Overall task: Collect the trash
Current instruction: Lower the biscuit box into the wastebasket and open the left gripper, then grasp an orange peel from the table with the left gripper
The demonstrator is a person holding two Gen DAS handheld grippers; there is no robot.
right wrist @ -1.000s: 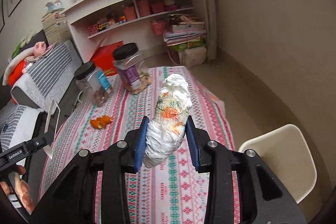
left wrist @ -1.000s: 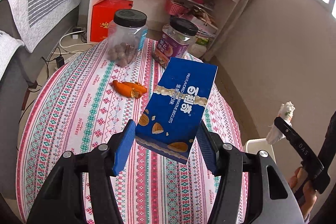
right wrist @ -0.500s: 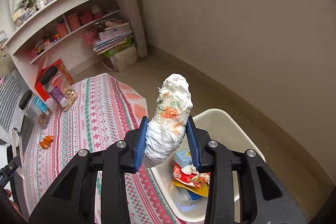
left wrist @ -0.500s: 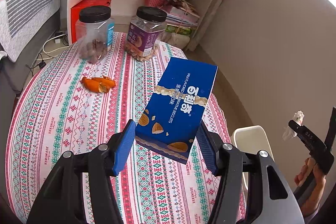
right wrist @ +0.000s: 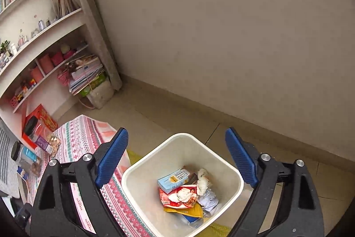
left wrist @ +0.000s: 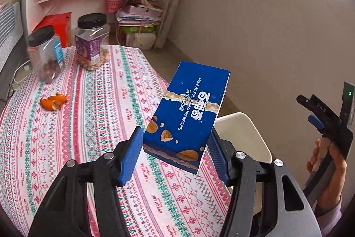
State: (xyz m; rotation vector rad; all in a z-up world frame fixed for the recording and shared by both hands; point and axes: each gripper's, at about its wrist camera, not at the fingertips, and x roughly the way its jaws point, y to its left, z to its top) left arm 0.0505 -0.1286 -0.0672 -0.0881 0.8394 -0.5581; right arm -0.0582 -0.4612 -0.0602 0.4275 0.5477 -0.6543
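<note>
Two grippers work near the white bin [right wrist: 133, 179]: the right gripper [right wrist: 176, 158] hangs above it, fingers spread wide, while the left gripper [left wrist: 175, 154] clamps a blue biscuit box [left wrist: 188, 112] beside it.

Blue biscuit box [left wrist: 188, 119] — white bin [right wrist: 142, 172] — striped tablecloth [left wrist: 93, 117].

Bin [right wrist: 235, 172] mouth open below, trash pile [right wrist: 188, 194] low inside

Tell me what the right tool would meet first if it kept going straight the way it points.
Open and empty, the right tool points down into the white bin. It would probably meet the trash pile inside first, though depth is unclear.
</note>
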